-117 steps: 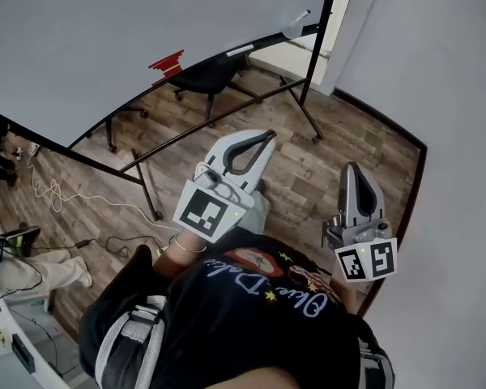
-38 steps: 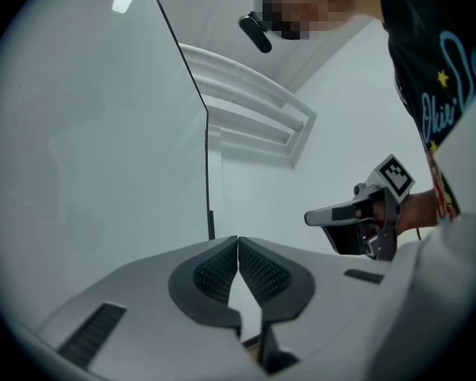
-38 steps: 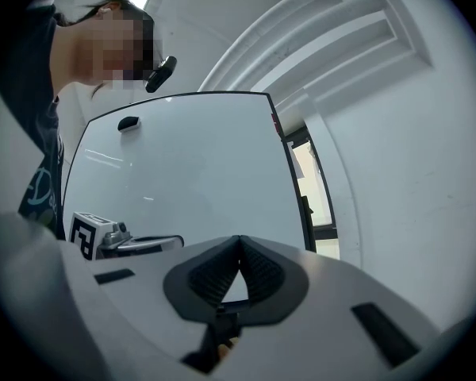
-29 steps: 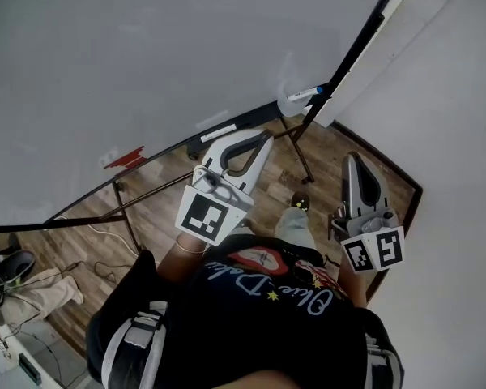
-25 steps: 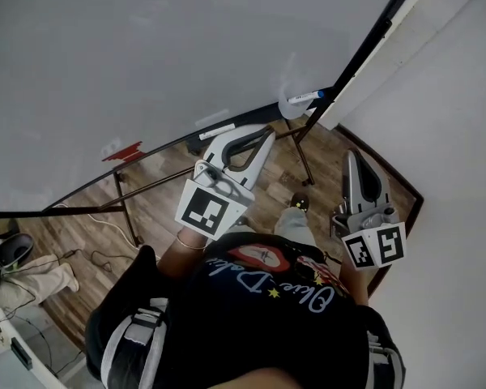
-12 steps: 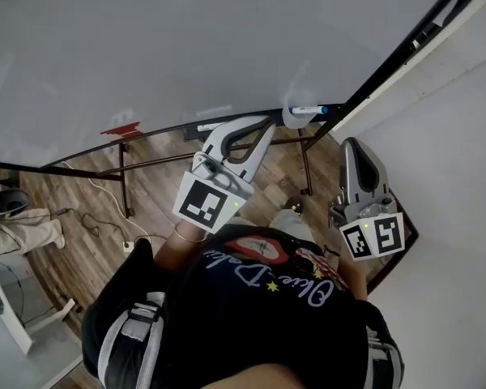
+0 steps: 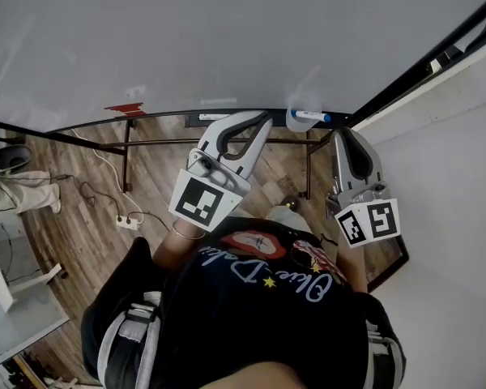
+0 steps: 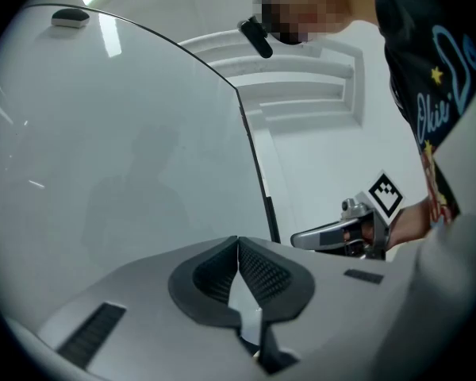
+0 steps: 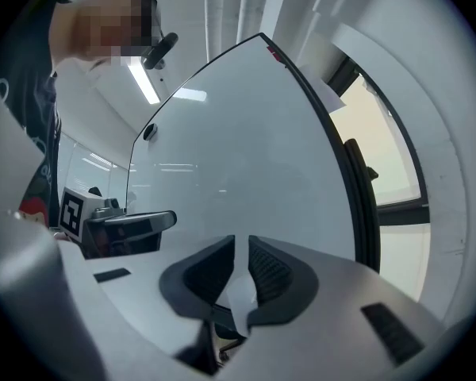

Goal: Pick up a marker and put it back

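Head view, marker (image 7: 309,116) crosswise (blue end right)

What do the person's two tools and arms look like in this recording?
Both the left tool and right tool are light grey shells with black ribbed pads and a cube of black-and-white square markers. The person wears a black printed T-shirt and a wrist bracelet.

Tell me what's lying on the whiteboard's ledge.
A blue-capped marker near the right end, a red item further left. The left gripper covers part of the ledge between.
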Available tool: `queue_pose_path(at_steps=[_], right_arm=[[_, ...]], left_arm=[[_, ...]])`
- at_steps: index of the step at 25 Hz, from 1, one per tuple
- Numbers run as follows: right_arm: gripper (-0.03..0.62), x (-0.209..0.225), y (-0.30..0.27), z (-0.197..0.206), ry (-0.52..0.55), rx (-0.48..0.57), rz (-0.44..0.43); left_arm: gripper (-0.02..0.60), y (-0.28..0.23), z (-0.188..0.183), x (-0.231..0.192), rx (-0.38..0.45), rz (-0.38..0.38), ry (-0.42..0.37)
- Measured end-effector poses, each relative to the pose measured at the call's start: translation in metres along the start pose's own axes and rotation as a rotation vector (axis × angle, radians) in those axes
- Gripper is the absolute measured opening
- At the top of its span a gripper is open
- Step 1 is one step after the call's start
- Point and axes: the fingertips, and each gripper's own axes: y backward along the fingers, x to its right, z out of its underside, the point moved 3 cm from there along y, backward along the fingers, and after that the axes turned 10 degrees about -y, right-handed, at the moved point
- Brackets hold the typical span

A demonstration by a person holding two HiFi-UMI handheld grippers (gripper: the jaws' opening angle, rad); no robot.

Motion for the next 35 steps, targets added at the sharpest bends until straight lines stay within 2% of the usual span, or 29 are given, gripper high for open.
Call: queue_pose_path(at_steps=[7, 9, 24, 27, 30, 35], right_arm=[[0.123, 0.018, -0.023, 0.023, 0.005, -0.095, -0.055], [0.129, 0.021, -0.029, 0.030, 0.015, -0.122, -0.067], [0.129, 0.036, -0.058, 0.065, 0.047, -0.259, -0.130], [0.118, 0.036, -0.060, 0.068, 0.054, -0.273, -0.120], [0.074, 0.037, -0.060, 0.069, 0.057, -0.281, -0.096], [0.074, 0.036, -0.061, 0.068, 0.082, -0.288, -0.071]], left_arm=[[0.003, 0.001, 0.002, 0.002, -0.040, -0.084, -0.003], [0.003, 0.003, 0.003, 0.002, -0.051, -0.108, -0.015], [0.003, 0.016, 0.005, -0.004, -0.097, -0.247, -0.014], [0.003, 0.020, 0.002, -0.009, -0.092, -0.259, -0.017], [0.003, 0.024, 0.001, -0.013, -0.088, -0.263, -0.015], [0.003, 0.026, 0.003, -0.017, -0.083, -0.249, -0.013]])
